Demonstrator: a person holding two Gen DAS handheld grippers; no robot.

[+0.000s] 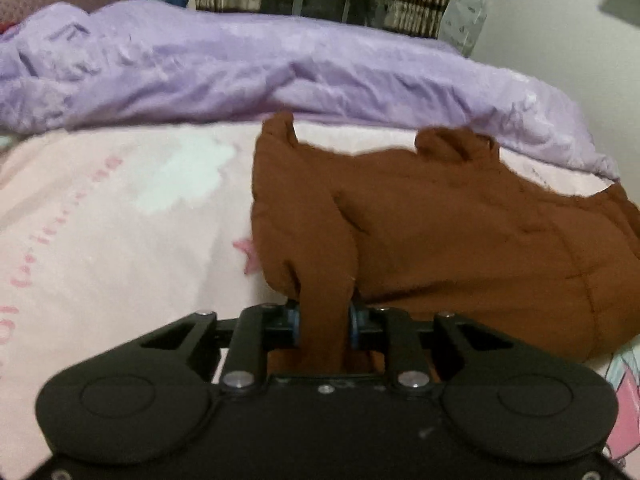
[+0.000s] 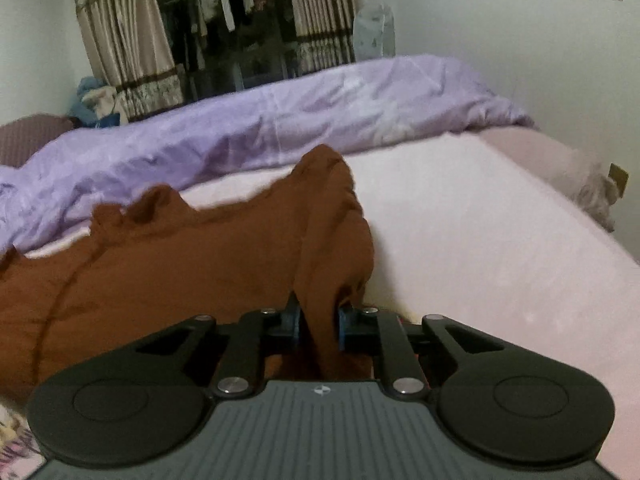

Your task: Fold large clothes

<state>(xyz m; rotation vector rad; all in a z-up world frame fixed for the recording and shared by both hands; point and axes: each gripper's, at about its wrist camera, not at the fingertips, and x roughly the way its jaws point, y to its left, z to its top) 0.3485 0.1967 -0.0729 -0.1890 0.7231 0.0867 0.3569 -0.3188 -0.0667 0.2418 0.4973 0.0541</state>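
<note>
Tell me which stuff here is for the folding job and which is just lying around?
For the job:
- brown garment
- left gripper, pinching a fold of it
- right gripper, pinching another fold
- pink bed sheet it lies on

Just lying about:
- purple duvet
- curtains
- hanging clothes

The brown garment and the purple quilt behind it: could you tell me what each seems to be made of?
The brown garment looks like a soft matte knit, possibly cotton jersey: it drapes limply and bunches without shine. The purple quilt looks like a smooth, slightly glossy woven fabric over padding: it puffs up and shows crisp, light-catching wrinkles.
</note>
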